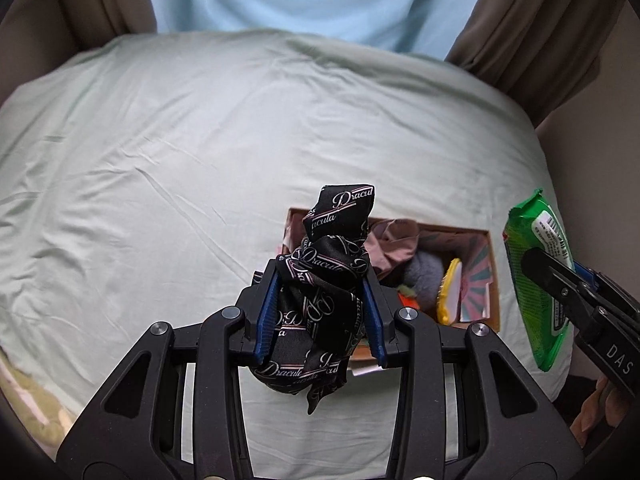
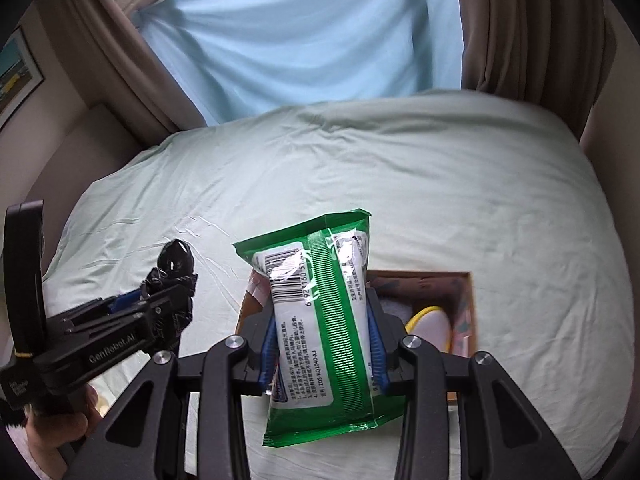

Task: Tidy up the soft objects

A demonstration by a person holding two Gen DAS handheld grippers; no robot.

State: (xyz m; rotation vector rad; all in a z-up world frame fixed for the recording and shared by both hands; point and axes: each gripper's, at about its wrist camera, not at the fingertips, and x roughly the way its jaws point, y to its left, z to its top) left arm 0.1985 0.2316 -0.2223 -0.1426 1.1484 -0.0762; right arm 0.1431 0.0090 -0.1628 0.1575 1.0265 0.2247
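Black printed cloth (image 1: 326, 280) clamped, bunched upright, in left hand-held gripper (image 1: 320, 312). Green wipes pack (image 2: 320, 320) clamped in right hand-held gripper (image 2: 322, 344), long axis along fingers. Cardboard box (image 1: 494, 280) on bed (image 1: 160, 160) just ahead, below both; right nearer.

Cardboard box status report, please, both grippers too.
Left hand-held gripper shut on black printed cloth. Right hand-held gripper shut on green wipes pack. Cardboard box open on bed, already holding soft items. Nothing blocking.
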